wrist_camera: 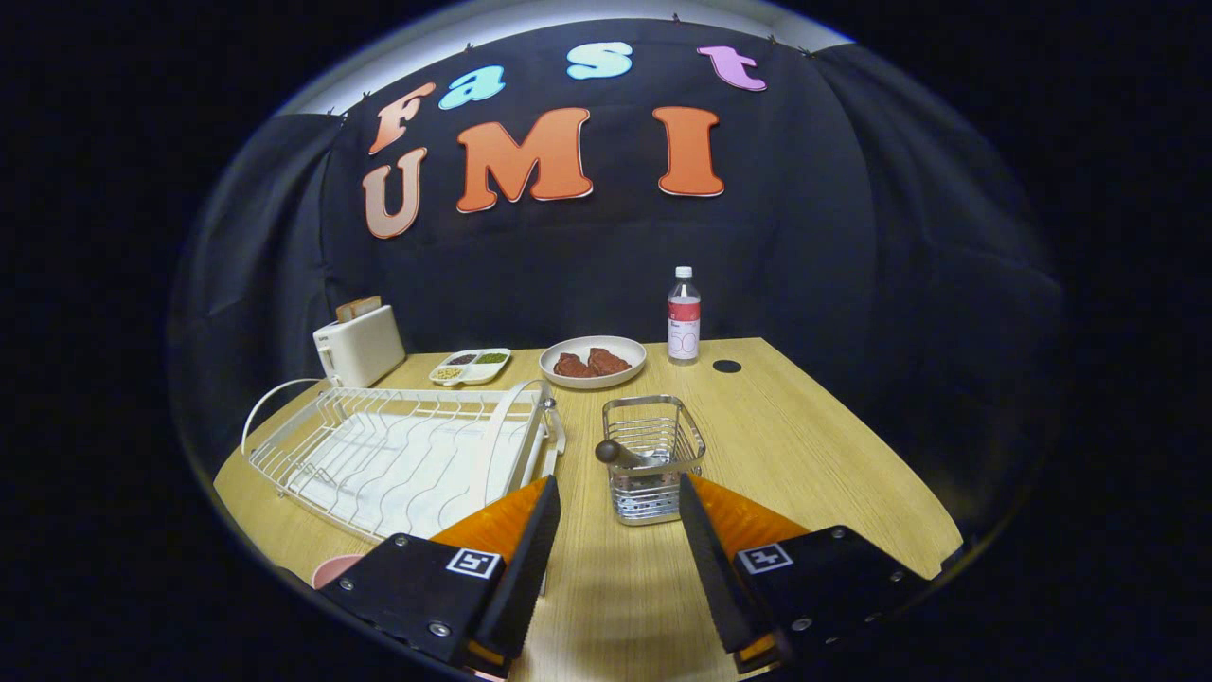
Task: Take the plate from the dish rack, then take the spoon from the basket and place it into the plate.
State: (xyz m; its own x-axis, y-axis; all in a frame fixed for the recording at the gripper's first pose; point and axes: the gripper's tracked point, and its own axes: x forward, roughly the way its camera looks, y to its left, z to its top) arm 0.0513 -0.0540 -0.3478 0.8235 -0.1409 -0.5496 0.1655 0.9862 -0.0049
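Tool (617, 530) held open above the near part of the wooden table (805, 445), fingers (530, 549) spread wide with nothing between them but bare tabletop. Just ahead of the fingertips, a small wire basket (653, 459), upright, with a dark-handled spoon (620, 455) leaning out over its left rim, handle end pointing toward the rack. Left of the basket and just beside it, a white wire dish rack (398, 455) on a white drip tray, with a white plate (516, 431) standing on edge in the slots at its right end, nearest the basket. Near the left finger, at the table's front edge, part of a pink round object (336, 568), too cut off to identify. Beyond the rack, a white toaster (360, 346) with a slice of bread (358, 308) sticking out of the top. Right of the toaster, a small divided white dish (471, 366) with dark, green and pale fillings. Next along, a round plate of brown meat (593, 362), then an upright clear bottle (684, 315) with a white cap. Just right of the bottle's base, a small dark round spot (727, 366) on the table surface.
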